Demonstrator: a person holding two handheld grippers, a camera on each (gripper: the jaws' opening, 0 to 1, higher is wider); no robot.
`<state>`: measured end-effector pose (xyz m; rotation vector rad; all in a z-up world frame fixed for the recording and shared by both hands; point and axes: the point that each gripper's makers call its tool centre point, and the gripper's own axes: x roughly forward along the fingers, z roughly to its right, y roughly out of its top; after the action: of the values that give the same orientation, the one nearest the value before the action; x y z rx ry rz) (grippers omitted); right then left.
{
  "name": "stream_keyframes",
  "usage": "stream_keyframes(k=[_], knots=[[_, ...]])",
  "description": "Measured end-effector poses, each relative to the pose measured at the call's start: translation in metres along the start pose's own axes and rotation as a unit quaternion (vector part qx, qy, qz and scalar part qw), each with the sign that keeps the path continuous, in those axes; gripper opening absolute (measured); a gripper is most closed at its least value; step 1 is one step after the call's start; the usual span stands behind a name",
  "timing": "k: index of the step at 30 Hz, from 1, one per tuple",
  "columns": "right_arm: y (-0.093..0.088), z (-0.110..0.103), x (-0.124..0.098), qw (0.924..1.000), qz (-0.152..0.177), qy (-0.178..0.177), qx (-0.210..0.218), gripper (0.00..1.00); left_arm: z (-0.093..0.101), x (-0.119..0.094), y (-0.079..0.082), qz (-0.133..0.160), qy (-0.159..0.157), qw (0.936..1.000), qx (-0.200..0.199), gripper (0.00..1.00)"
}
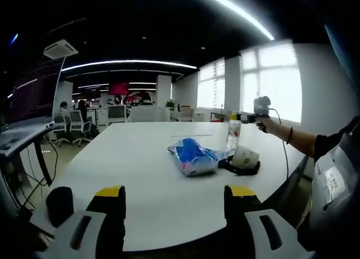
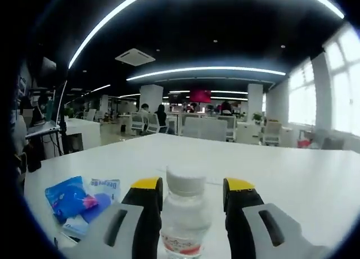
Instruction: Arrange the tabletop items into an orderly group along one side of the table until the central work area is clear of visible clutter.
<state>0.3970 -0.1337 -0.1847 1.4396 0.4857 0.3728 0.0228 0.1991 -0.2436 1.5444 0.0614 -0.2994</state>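
- The water bottle (image 2: 184, 214) is seen at lower centre of the right gripper view, standing upright on the white table (image 2: 270, 169), its white cap between the yellow tips of the right tool (image 2: 192, 192).
- The jaws are set around the bottle's shoulder; whether they press on it cannot be told.
- In the left gripper view the bottle (image 1: 233, 132) is seen right of centre, beside a blue packet (image 1: 192, 157) and a pale cup (image 1: 245, 157) lying on dark headphones (image 1: 242, 169).
- The left tool (image 1: 175, 192) is held wide open and empty at the frame's bottom.
- The bottle is judged light, smooth, and easily dented; a hold below the cap is advised.
- The packet is judged soft and crinkly.
- The bottle's base is cut off, and its label cannot be read.
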Motion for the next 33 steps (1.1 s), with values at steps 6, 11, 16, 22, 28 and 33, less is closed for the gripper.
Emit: stream_keyframes(k=[6, 11, 16, 22, 28, 33], knots=[[0.000, -0.003, 0.001, 1.0000, 0.001, -0.003, 0.001, 0.29, 0.001, 0.003, -0.002, -0.007, 0.001, 1.0000, 0.000, 0.70], [0.003, -0.004, -0.002, 0.9996, 0.000, -0.014, -0.024, 0.28, 0.001, 0.002, 0.001, -0.007, 0.002, 1.0000, 0.006, 0.70], [0.017, -0.001, -0.014, 0.9982, 0.023, -0.024, -0.049, 0.23, 0.000, 0.001, 0.002, -0.004, 0.003, 1.0000, 0.006, 0.70], [0.012, 0.000, -0.010, 0.9995, 0.009, -0.014, -0.027, 0.23, 0.001, 0.002, -0.001, -0.008, 0.001, 1.0000, 0.003, 0.70], [0.011, -0.002, -0.012, 0.9997, 0.019, -0.012, -0.006, 0.21, -0.001, -0.001, -0.004, -0.013, 0.004, 0.9999, 0.005, 0.69], [0.011, -0.004, -0.013, 0.9997, 0.006, -0.023, -0.004, 0.20, 0.000, -0.001, -0.004, -0.012, 0.003, 0.9999, 0.003, 0.69]])
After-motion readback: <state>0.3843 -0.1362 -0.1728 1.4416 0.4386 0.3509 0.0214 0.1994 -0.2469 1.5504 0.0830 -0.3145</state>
